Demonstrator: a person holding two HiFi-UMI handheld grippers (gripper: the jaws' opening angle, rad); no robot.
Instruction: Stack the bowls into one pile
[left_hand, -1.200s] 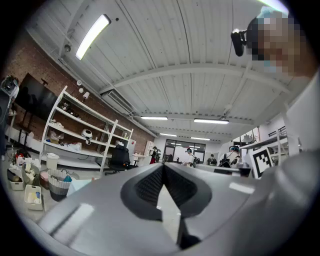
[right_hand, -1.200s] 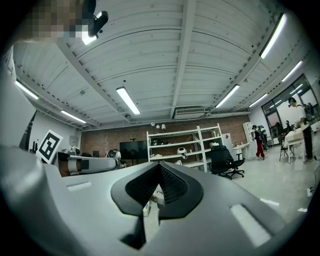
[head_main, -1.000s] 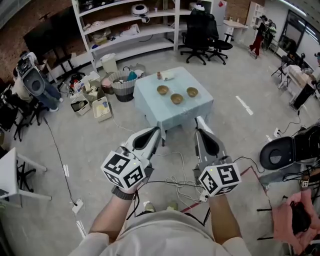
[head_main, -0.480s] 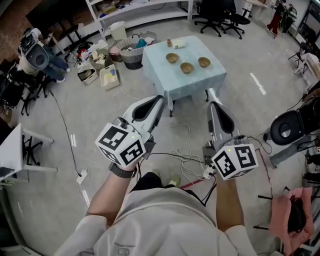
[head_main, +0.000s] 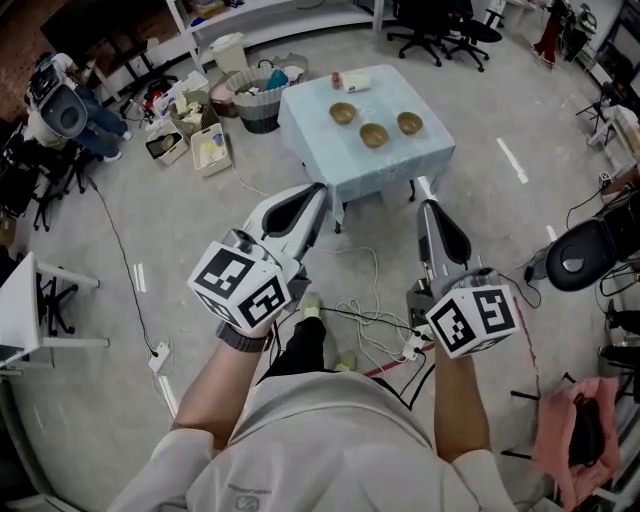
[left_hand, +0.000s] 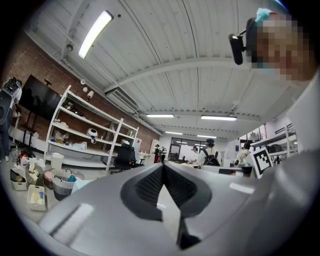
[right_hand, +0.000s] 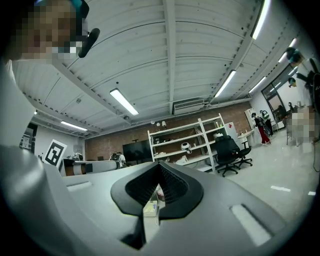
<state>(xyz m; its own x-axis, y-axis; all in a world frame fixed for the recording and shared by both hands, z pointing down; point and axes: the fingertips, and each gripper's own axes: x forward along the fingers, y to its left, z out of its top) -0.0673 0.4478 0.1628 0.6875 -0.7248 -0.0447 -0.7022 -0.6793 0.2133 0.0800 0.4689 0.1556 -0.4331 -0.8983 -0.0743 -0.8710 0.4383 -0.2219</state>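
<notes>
Three brown bowls sat unstacked on the pale-blue cloth of the bench (head_main: 340, 165), each apart from the others: the left bowl (head_main: 343, 112), the middle bowl (head_main: 374, 135) set a little nearer the person, and the right bowl (head_main: 409, 123) close to the right-hand edge. By the far left corner lay a small white object (head_main: 357, 84), too small to identify.

The only print that could be made out was the black-and-white square pattern on the marker cubes (head_main: 250, 287). No lettering was readable.

The left gripper (head_main: 316, 193) and the right gripper (head_main: 421, 186) hung side by side over the concrete floor, short of the bench's near edge. In each gripper view the fingers met at their tips with nothing between them. A narrow wedge behind the ribbed pads showed only background.

Open floor lay to the right of the bench and in front of it, crossed by loose cables (head_main: 375, 320) near the person's feet. The bench's far left side was crowded by a basket (head_main: 257, 100) and boxes of clutter. Office chairs (head_main: 440, 15) stood beyond.

A pink cloth (head_main: 580, 440) at the lower right was cut off by the frame. The gripper views looked over the fingers toward the ceiling and did not show the bowls.
</notes>
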